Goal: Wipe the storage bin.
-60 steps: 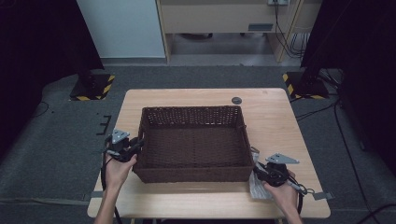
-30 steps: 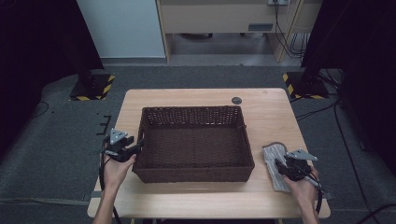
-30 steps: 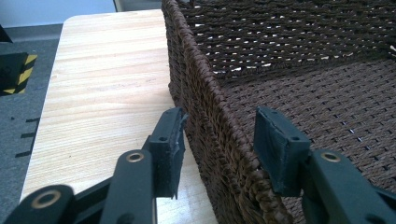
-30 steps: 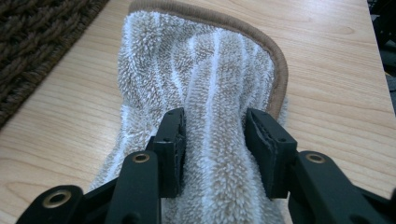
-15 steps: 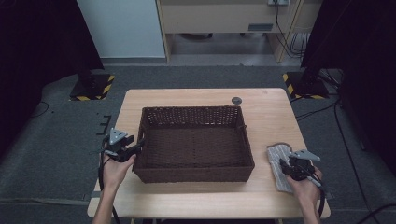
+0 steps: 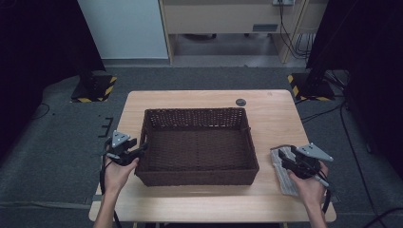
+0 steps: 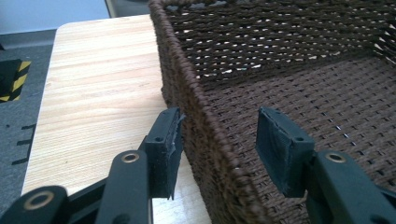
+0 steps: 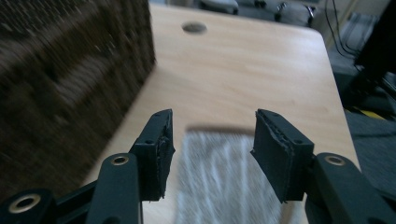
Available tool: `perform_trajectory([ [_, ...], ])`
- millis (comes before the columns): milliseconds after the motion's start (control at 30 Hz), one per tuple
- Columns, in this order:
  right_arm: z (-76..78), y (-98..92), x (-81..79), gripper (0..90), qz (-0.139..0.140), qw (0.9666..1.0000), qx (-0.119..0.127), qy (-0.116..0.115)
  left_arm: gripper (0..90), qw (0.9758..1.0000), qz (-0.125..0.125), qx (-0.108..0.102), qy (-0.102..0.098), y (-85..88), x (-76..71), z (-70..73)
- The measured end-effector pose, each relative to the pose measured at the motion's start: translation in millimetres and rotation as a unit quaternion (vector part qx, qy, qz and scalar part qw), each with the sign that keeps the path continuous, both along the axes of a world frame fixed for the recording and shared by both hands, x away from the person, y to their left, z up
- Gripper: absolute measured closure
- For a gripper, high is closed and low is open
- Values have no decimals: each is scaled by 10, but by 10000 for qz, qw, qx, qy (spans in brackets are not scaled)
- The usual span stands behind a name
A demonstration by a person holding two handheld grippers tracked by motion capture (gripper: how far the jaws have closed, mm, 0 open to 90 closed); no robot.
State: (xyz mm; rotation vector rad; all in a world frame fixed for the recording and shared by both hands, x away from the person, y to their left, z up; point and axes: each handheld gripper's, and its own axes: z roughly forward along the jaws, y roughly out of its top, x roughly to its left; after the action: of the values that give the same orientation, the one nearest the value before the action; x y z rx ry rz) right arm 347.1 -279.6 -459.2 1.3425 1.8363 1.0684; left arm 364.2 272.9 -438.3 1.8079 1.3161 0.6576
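Straddling basket (image 7: 205,121) wall, left tool (image 7: 217,140) apart, right tool (image 8: 210,140) just opening above blurred cloth (image 8: 224,177).

We find the high view evenly lit from above, the surface (image 6: 199,97) bright, its surroundings dark at both sides. Shadows are soft. The left gripper view is sharp. The right gripper view is motion-blurred: basket (image 8: 60,84) and grey cloth (image 8: 224,182) smeared.
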Motion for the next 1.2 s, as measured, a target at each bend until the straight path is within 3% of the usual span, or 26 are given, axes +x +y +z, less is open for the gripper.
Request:
perform_trajectory([
  [67, 66, 47, 36, 481, 146, 9995, 270, -109, 491, 10000, -55, 16, 14, -24, -2, 4],
  [200, 174, 175, 171, 486, 435, 9972, 572, -224, 487, 10000, -80, 36, 35, -37, -10, 3],
  [367, 231, 398, 370, 500, 764, 9948, 648, -200, 482, 10000, -59, -18, 56, -44, -20, -14],
  [533, 152, 588, 458, 524, 1016, 9929, 622, -41, 484, 9999, -84, 86, 26, -72, -37, -9],
  [767, 139, 589, 445, 547, 1053, 9900, 931, -113, 485, 9999, -79, 93, 9, -69, -43, -8],
  [967, 68, 695, 455, 549, 1245, 9893, 762, 53, 496, 9999, -27, 98, -51, 6, -66, 65],
  [1067, 22, 755, 481, 576, 1298, 9889, 717, 93, 495, 10000, -49, 21, 27, 68, -76, 66],
  [1200, 19, 803, 483, 631, 1291, 9894, 651, 134, 534, 9997, -188, 100, 91, 34, -66, 26],
])
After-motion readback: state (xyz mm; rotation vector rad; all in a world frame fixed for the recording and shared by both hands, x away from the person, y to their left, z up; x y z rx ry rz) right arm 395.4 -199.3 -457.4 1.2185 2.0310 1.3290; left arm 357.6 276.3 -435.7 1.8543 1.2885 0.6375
